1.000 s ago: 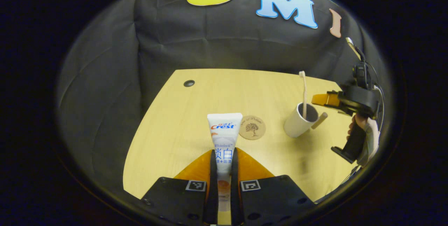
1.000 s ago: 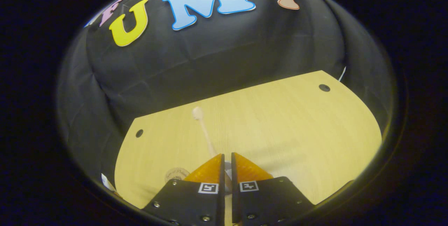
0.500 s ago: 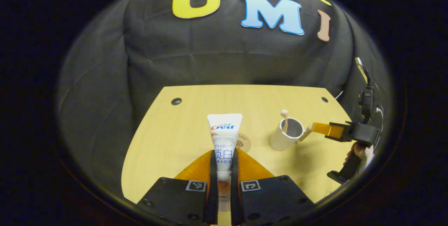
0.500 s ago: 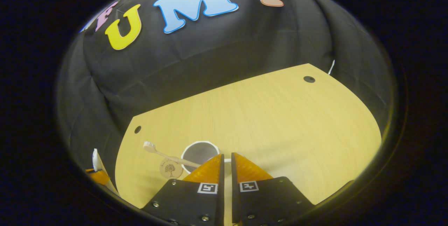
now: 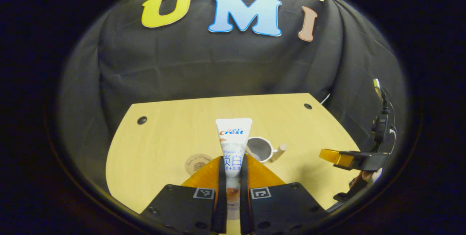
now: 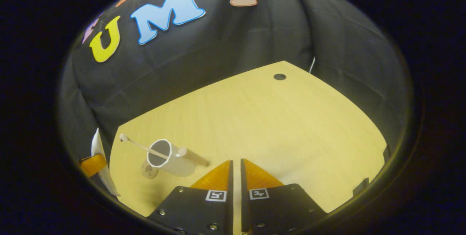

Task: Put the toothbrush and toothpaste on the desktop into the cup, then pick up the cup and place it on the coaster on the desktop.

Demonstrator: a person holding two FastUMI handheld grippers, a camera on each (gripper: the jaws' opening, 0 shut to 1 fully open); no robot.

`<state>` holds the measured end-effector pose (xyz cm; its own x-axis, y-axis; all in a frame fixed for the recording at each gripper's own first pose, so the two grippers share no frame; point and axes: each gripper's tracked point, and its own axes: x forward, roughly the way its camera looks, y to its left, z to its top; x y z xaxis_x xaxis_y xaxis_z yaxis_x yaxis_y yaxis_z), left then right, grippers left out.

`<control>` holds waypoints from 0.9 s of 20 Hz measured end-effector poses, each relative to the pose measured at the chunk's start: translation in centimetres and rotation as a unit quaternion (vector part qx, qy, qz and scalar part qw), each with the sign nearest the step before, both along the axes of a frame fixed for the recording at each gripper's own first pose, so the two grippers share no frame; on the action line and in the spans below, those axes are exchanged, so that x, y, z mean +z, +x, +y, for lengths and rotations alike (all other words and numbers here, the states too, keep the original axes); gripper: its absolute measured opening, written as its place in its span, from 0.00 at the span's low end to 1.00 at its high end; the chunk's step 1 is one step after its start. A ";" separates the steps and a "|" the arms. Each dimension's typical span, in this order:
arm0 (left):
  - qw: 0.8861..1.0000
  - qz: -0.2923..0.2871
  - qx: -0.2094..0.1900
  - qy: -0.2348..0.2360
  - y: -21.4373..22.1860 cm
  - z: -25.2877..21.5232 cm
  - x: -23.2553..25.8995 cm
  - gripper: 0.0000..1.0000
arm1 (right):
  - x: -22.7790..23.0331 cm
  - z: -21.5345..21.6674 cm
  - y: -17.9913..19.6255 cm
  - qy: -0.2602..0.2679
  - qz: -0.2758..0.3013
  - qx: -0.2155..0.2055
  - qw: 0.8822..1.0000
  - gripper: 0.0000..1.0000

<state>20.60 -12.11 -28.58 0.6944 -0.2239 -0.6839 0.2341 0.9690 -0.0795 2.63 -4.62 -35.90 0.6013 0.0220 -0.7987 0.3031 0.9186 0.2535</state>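
Note:
A white toothpaste tube stands upright between the fingers of my left gripper, which is shut on its lower part. Just behind it and slightly right sits the white cup, with a short peg handle sticking out of its right side. In the right gripper view the cup holds the toothbrush, whose head leans out past the rim to the left. The round coaster lies left of the cup. My right gripper hangs right of the cup, fingers nearly together with nothing between them.
The light wooden table has dark round holes near its back corners. A hand holds the right gripper at the table's right edge. Black cloth walls close in behind the table.
The right gripper lowered the toothbrush into the cup, let it go and drew back to the right. My left gripper carried the toothpaste rightward, closer to the cup.

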 end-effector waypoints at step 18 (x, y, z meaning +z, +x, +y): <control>0.995 -0.085 -0.046 -0.025 9.9 -9.8 -3.8 0.21 | -0.1 -12.2 -5.1 -0.049 0.045 -0.026 0.997 0.08</control>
